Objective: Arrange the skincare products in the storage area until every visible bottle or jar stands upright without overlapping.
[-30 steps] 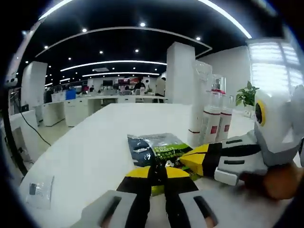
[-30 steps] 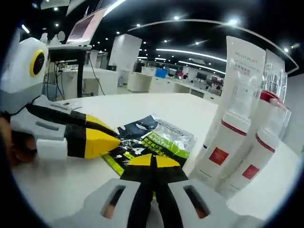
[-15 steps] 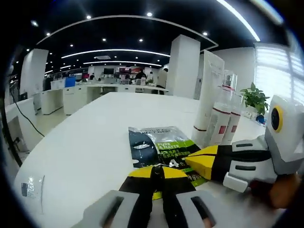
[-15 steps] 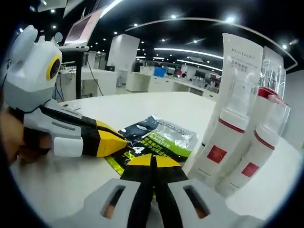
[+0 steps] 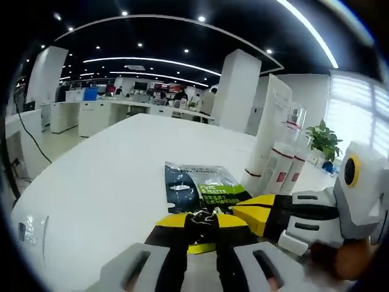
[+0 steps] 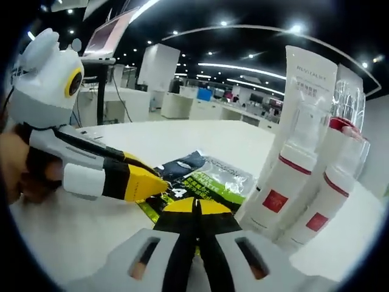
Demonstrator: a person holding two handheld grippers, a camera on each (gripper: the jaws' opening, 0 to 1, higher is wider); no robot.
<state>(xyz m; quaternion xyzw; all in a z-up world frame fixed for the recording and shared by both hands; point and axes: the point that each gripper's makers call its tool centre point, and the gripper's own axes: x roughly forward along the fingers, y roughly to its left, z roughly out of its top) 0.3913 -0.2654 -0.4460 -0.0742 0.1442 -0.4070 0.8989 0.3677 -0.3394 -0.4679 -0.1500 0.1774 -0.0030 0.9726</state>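
Centrally, a green-and-dark sachet (image 5: 203, 193) (image 6: 203, 178) lies flat on the white bench (image 5: 109, 176) (image 6: 182, 137). Left tool (image 5: 196, 220) (image 6: 159, 182) and right tool (image 6: 194, 210) (image 5: 238, 208), each with jaws pressed together, tips at the sachet's near edge. Two red-labelled bottles (image 6: 273, 198) (image 5: 281, 173) and a tall white tube (image 6: 304, 91) (image 5: 267, 131) stand upright just beside the sachet.

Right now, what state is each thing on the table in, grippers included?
Left gripper: shut, tips at the sachet's near edge.
Right gripper: shut, tips at the sachet.
Sachet: lying flat on the table.
Tall white tube: upright.
Two pump bottles: upright, side by side, clear caps on.
Small clear packet: flat, near the table edge.
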